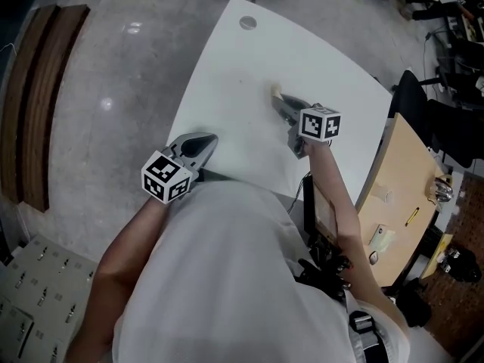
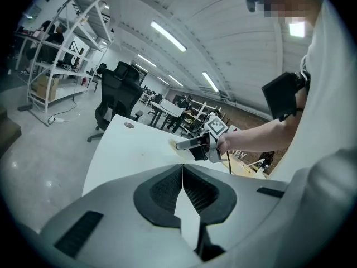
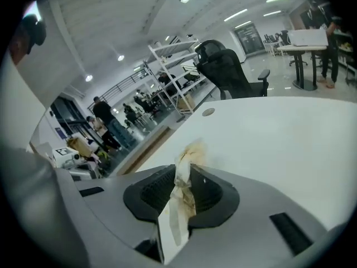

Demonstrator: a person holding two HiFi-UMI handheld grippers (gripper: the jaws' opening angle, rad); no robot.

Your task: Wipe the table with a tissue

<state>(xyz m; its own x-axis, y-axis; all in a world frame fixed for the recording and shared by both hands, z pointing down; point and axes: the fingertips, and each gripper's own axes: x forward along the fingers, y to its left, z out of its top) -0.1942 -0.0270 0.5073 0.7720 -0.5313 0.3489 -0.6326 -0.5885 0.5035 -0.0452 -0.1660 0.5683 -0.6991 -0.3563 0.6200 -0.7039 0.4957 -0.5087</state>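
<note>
A crumpled, brown-stained tissue (image 3: 182, 186) is pinched between the jaws of my right gripper (image 3: 184, 172); its tip (image 1: 275, 91) touches the white table (image 1: 242, 66) near the middle. In the head view the right gripper (image 1: 281, 100) reaches over the table from the right. My left gripper (image 1: 203, 141) rests at the table's near left edge, jaws closed together with nothing between them (image 2: 181, 175). From the left gripper view the right gripper (image 2: 187, 145) and its tissue (image 2: 174, 144) lie ahead on the table top.
A round grommet (image 1: 248, 23) sits near the table's far corner. A wooden desk (image 1: 404, 195) with small items stands to the right, beyond a dark divider. Office chairs (image 2: 118, 94) and shelving (image 2: 61, 54) stand around on the grey floor (image 1: 113, 104).
</note>
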